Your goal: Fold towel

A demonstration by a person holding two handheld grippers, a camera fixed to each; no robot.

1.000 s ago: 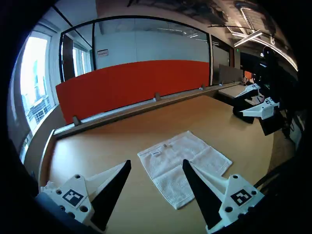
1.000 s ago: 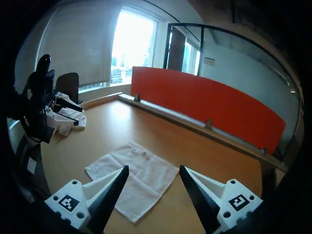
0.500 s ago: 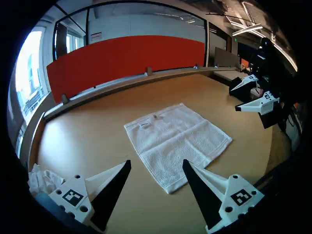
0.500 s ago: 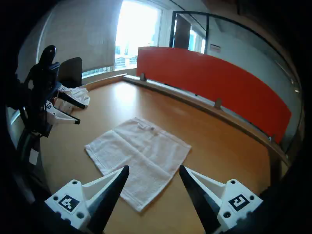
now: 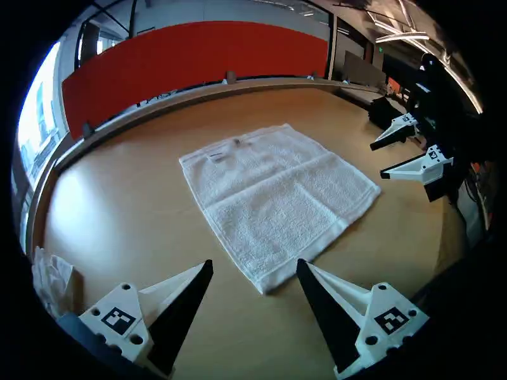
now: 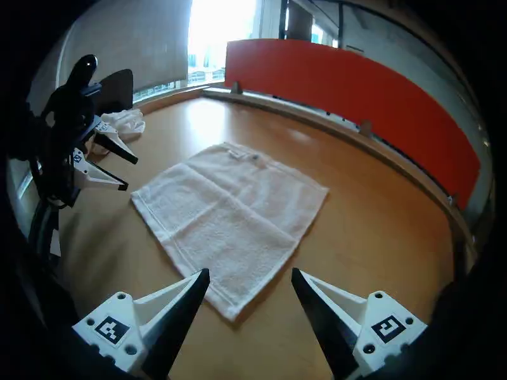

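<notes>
A white towel [image 5: 279, 190] lies spread flat on the wooden table [image 5: 127, 209], with a small tag at its far edge. In the left gripper view my left gripper [image 5: 253, 269] hangs open just above the towel's near corner, nothing between its fingers. The right gripper [image 5: 396, 152] shows farther off at the right, open, near the towel's right corner. In the right gripper view the towel [image 6: 231, 209] lies ahead and my right gripper [image 6: 250, 278] stands open over its near corner. The left gripper [image 6: 108, 161] appears at the left, held by a dark-sleeved arm.
An orange partition [image 5: 190, 57] runs along the table's far edge. A crumpled white cloth [image 5: 54, 282] lies at the table's left end, also seen as a white cloth [image 6: 123, 120] beside a dark chair [image 6: 114, 88]. Bare wood surrounds the towel.
Both grippers have tilted down and moved closer to the towel, which now looks larger and nearer. Each gripper's fingers now frame a near corner. Both stay open.
</notes>
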